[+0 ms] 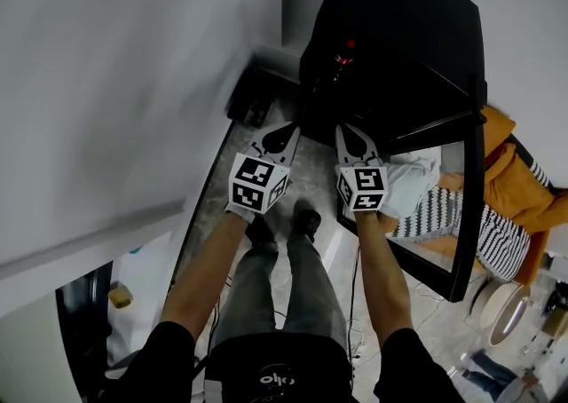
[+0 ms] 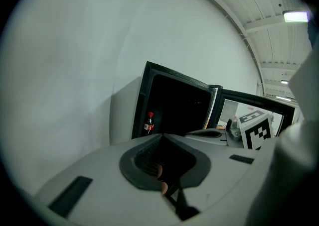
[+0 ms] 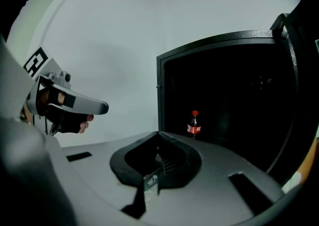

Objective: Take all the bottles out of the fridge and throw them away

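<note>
The fridge (image 1: 404, 28) is seen standing open, and its dark inside is faced by both grippers. The door (image 1: 471, 179) is swung out to the fridge's right side. One bottle (image 3: 194, 123), red-capped and red-labelled, is found upright inside the fridge, close to its left wall; whatever it stands on is lost in the dark.

The left gripper (image 1: 289, 129) is held just outside the fridge's opening, in front of its left edge. Its jaws are brought fully together with nothing between them. The right gripper (image 1: 341, 130) is held beside it, nearer the middle of the opening, its jaws likewise closed tight and nothing caught in them. The bottle is touched by neither gripper; both are pointed into the fridge and are well apart from it.

A white wall (image 2: 75, 60) is seen to the fridge's left. The person's legs (image 1: 311, 290) are seen on the floor in front of the fridge, below the two grippers.
</note>
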`<state>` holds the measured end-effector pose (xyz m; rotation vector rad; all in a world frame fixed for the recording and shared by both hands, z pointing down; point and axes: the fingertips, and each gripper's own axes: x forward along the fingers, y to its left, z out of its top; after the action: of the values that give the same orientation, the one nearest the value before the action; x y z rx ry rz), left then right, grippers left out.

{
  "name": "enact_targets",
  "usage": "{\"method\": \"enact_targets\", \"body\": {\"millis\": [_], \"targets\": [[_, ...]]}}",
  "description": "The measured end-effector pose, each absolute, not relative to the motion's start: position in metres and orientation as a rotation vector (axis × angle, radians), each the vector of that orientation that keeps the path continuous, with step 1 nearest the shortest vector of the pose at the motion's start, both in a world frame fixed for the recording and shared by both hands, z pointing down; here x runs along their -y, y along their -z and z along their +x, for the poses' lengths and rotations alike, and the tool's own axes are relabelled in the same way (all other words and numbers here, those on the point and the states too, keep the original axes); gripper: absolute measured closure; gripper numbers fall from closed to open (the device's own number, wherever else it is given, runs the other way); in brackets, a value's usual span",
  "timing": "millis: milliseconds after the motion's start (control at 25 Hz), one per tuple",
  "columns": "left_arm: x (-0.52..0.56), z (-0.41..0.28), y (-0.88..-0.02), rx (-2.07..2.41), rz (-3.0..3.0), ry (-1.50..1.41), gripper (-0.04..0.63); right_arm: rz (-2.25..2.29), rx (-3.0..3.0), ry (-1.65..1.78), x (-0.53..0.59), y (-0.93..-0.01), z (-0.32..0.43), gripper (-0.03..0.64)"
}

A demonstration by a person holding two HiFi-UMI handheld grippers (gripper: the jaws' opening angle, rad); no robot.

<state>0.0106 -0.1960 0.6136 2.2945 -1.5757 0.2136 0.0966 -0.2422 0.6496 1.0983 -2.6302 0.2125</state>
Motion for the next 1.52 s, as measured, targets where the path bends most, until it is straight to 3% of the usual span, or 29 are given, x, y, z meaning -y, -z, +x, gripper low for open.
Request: {"method": "enact_targets", "body": {"millis": [880, 1040, 1280, 1520], "targets": [[0.247, 0.023, -0.623, 1.589, 2.399, -0.08, 0.591, 1.231, 2.643, -0.064, 0.317, -0.665, 0.109, 0.603], [0.257, 0.019, -0.64, 1.585, 2.424, -0.084, 0.59, 1.246, 2.636, -0.074, 0.344, -0.686, 0.103, 0.543], [0.282, 0.0, -0.663, 1.614, 2.428, -0.073, 0.591, 1.278, 2.61, -0.116, 0.399, -0.715, 0.091, 0.388], [0.314, -0.004, -0.678, 1.636, 2.458, -0.051, 0.59, 1.334, 2.616, -0.116, 0.451, -0.734, 0.08, 0.327]]}}
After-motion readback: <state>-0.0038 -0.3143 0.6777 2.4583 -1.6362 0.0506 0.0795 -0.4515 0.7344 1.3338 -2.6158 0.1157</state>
